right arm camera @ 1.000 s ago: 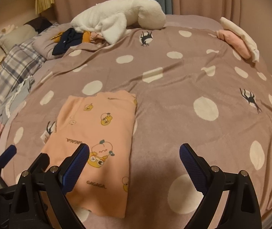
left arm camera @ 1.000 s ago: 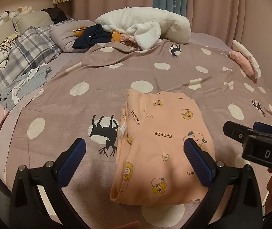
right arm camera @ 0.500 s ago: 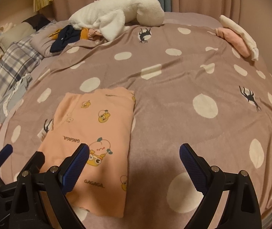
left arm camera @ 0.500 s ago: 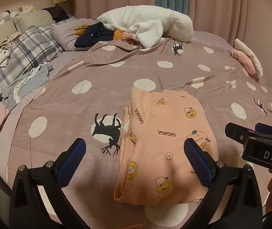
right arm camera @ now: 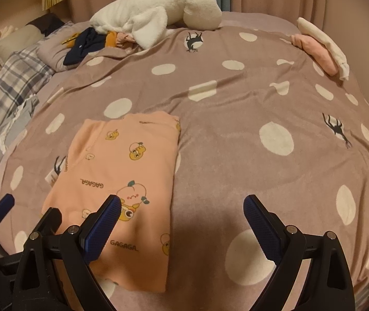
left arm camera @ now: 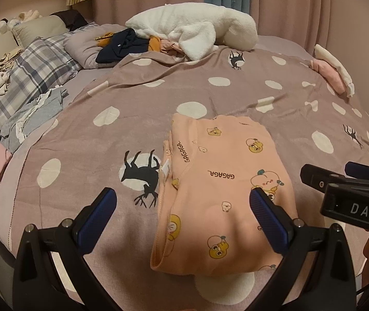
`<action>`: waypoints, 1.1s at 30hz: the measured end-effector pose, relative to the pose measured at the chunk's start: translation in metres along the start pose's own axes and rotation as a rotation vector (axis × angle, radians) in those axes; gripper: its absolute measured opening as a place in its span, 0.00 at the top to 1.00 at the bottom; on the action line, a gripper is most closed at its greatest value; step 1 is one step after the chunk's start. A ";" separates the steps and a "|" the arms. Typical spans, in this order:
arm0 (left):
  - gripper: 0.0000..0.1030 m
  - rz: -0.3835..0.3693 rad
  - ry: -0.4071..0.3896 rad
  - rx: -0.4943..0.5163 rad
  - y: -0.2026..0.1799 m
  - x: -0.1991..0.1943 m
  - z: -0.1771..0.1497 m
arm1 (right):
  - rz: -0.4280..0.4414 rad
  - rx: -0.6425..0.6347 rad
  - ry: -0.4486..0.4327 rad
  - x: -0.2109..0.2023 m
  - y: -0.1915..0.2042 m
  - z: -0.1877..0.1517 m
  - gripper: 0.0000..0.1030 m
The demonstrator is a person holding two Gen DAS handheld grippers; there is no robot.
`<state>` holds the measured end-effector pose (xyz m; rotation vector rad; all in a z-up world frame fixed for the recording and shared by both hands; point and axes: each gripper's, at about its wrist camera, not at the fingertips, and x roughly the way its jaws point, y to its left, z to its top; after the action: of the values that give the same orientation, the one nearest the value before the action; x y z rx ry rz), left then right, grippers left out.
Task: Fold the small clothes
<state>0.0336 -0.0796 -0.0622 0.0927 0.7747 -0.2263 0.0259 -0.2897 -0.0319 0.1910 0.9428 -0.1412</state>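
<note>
Peach cotton with cartoon prints, the small garment (left arm camera: pixel 218 181) lies folded lengthwise near the bed's front edge, on the dotted blanket (right arm camera: pixel 236 103), flat so another fold can follow. We hold our left hand-held gripper (left arm camera: pixel 181 215) wide apart over its near left edge and our right hand-held gripper (right arm camera: pixel 181 220) wide over its near right edge, both empty. We judge that suits lifting the hem.

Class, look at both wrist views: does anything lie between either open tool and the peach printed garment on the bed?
Nothing visible does. The peach garment lies flat on the spotted blanket, directly ahead of the left tool and beside the right tool. The clothes pile sits far behind.
</note>
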 end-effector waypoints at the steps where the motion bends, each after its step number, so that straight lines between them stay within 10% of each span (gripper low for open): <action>1: 0.00 -0.002 0.003 -0.001 0.000 0.000 0.000 | 0.000 0.000 0.003 0.000 0.000 0.000 0.08; 33: 0.00 0.006 0.030 0.004 -0.001 0.006 0.001 | -0.037 -0.021 0.028 0.006 0.004 -0.002 0.08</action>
<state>0.0378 -0.0811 -0.0658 0.1020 0.8034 -0.2207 0.0289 -0.2855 -0.0374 0.1570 0.9758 -0.1629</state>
